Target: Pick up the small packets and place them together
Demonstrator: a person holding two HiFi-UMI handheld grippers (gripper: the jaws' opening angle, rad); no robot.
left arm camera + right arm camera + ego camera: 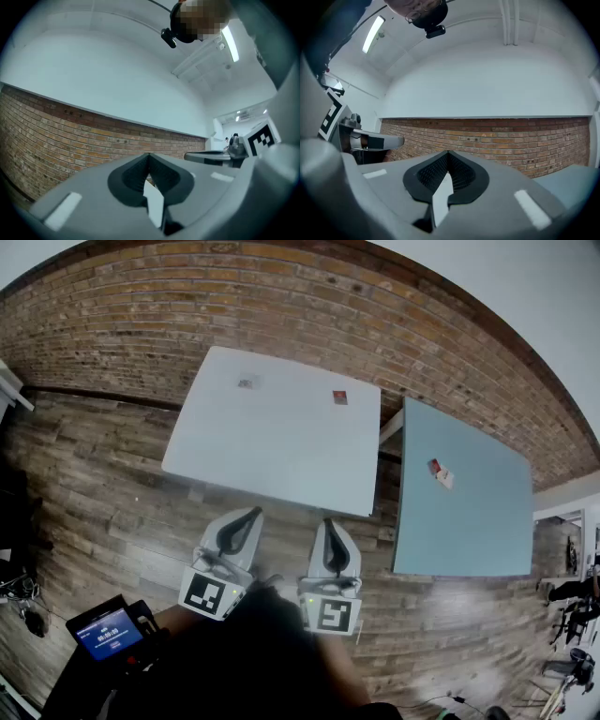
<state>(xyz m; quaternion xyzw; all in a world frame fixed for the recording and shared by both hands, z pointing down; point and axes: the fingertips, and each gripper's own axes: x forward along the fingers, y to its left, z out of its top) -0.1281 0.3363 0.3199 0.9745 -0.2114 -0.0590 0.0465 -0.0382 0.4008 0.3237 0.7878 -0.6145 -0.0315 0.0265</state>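
Two small packets lie near the far edge of the white table [272, 456]: a grey one [247, 382] at the left and a red one [339, 397] at the right. On the blue-green table [459, 521] to the right lie a red packet [435, 466] and a white packet [446, 479], touching. My left gripper [253, 514] and right gripper [328, 523] hang side by side in front of the white table's near edge, both shut and empty. In the left gripper view the jaws [149, 157] meet at the tips; the right gripper view shows the same [448, 154]. Both views face the brick wall.
A brick wall [281, 306] runs behind both tables. The floor [103, 512] is wood plank. A device with a lit blue screen [108, 632] sits at the lower left. Tripods and gear [574, 615] stand at the far right.
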